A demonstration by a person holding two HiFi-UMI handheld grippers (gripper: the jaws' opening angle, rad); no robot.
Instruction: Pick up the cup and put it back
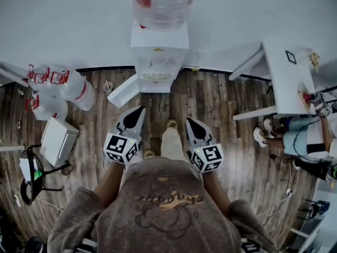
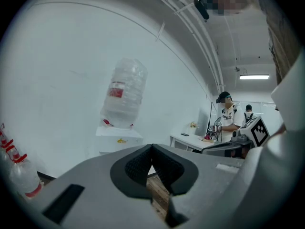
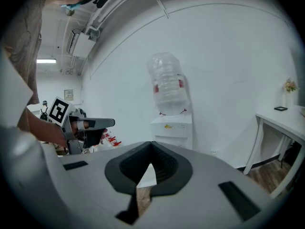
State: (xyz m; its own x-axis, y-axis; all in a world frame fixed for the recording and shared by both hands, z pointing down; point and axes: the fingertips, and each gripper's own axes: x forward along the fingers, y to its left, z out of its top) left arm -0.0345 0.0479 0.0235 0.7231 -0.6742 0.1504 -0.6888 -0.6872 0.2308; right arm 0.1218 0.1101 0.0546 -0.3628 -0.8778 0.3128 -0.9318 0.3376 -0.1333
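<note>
Cup position is what your next move turns on, and no view shows a cup for certain. The only candidate is a small pale round thing (image 1: 108, 86) on the wooden floor (image 1: 226, 115), upper left of centre in the head view and just beside the water dispenser (image 1: 158, 62). It is too small to call, so its long axis cannot be read either. The dispenser stands against the white wall (image 1: 63, 25) at top centre, with its big bottle (image 1: 163, 4) upside down on it. I judge the cup to be at or near that unit.

Your left gripper (image 1: 138, 112) and right gripper (image 1: 189, 122) sit side by side just below the middle of the frame. Both point up the frame toward the dispenser and are well apart from it. The round thing lies up and to the left of the left gripper's tip, so if it is the cup, your left hand is the nearer one.

Both sets of jaws are closed. In each gripper view the dark pads meet at their tips, with nothing between them and only floor showing through the gap below. The dispenser appears above the jaws in both, a little left of centre in the left gripper view and a little right in the right gripper view. By my reading, you will have to part the jaws before any grasp.
</note>
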